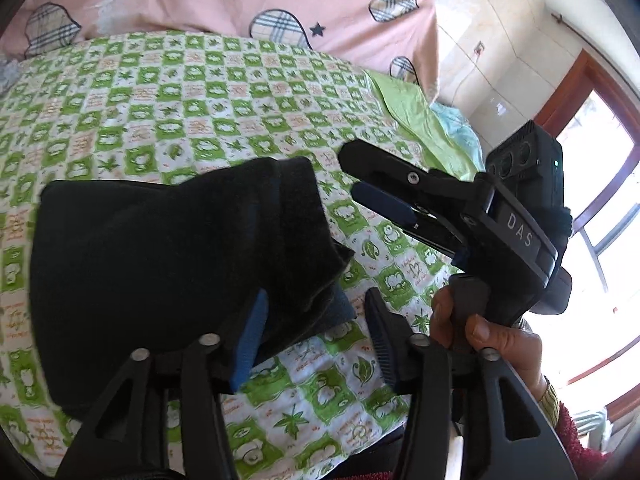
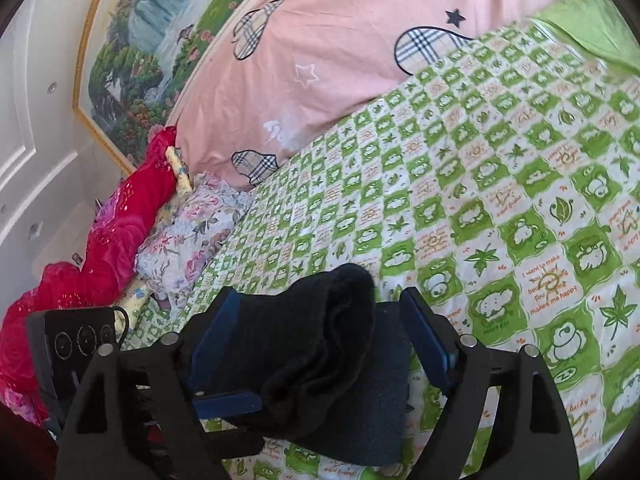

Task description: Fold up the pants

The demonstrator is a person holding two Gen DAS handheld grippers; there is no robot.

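The black pants [image 1: 160,264] lie folded in a thick bundle on the green checked bedsheet [image 1: 192,96]. My left gripper [image 1: 316,344] is open at the bundle's right edge; its left finger lies against the cloth and its right finger stands free. My right gripper [image 1: 372,192] shows in the left wrist view just right of the bundle, open and empty. In the right wrist view the pants [image 2: 320,352] fill the gap between the open fingers of my right gripper [image 2: 324,344], with the top fold bunched up. The left gripper's body [image 2: 80,344] shows at the lower left.
A pink quilt with plaid hearts [image 2: 340,40] lies along the far side of the bed. A red blanket [image 2: 100,240] and a floral pillow [image 2: 192,232] lie at the left. A window [image 1: 600,208] is at the right, beyond the bed's edge.
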